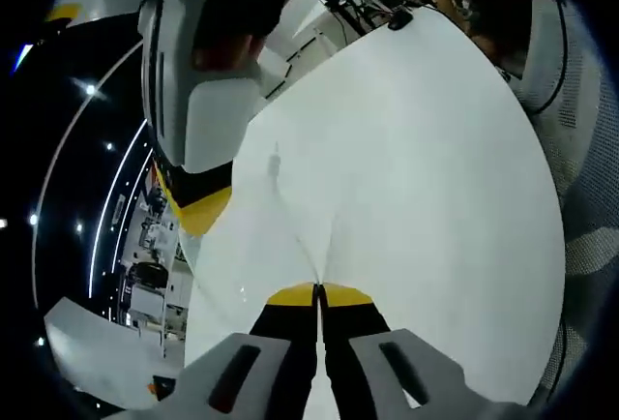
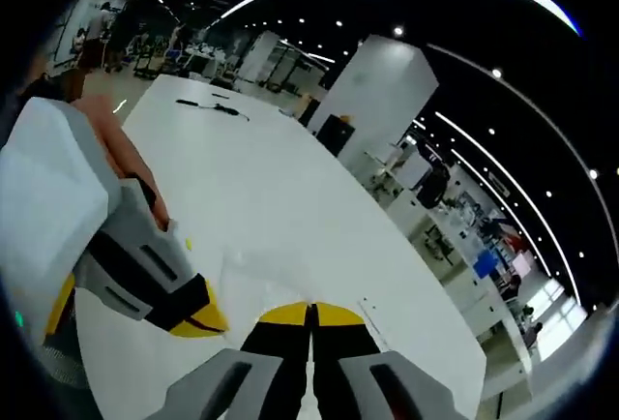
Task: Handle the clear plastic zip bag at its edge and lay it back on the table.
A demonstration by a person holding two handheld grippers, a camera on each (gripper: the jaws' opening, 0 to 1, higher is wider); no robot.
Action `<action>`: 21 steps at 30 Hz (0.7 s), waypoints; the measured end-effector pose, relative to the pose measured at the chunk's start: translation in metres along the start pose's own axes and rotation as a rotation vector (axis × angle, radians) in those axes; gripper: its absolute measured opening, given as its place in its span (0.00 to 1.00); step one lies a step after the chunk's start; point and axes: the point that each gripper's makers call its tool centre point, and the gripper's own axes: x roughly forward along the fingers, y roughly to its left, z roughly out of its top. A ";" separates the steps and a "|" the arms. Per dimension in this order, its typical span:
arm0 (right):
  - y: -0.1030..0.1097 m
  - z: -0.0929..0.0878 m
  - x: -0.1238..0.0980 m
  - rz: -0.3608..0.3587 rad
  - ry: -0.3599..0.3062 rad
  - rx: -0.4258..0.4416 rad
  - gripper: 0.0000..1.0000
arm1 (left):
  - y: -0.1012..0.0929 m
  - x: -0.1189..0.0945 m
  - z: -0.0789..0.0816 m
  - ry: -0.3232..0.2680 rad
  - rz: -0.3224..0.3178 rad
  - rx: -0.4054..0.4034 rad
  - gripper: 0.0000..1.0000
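One clear zip bag [image 1: 319,217] pinched between two grippers' closed jaws.

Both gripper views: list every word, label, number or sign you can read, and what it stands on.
None can be read.
Clear plastic zip bag: no print made out.
White table: no markings.
Left tongs and right tongs: yellow and black tips, no lettering.
Background room past the table: any signs there are too small and blurred to read.
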 end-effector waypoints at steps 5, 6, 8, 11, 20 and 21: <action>0.032 -0.026 0.006 0.064 0.069 0.000 0.00 | -0.033 0.003 -0.008 0.029 -0.068 0.008 0.00; 0.037 -0.031 0.007 0.072 0.080 0.007 0.00 | -0.040 0.004 -0.010 0.035 -0.080 0.010 0.00; 0.054 -0.046 0.008 0.107 0.109 0.049 0.00 | -0.059 0.004 -0.016 0.058 -0.123 0.003 0.00; 0.068 -0.062 0.011 0.128 0.132 0.082 0.00 | -0.080 0.003 -0.021 0.063 -0.162 0.002 0.00; 0.077 -0.071 0.011 0.153 0.153 0.187 0.00 | -0.111 0.000 -0.028 0.069 -0.214 -0.065 0.00; 0.078 -0.074 0.012 0.158 0.157 0.197 0.00 | -0.111 0.000 -0.027 0.067 -0.217 -0.066 0.00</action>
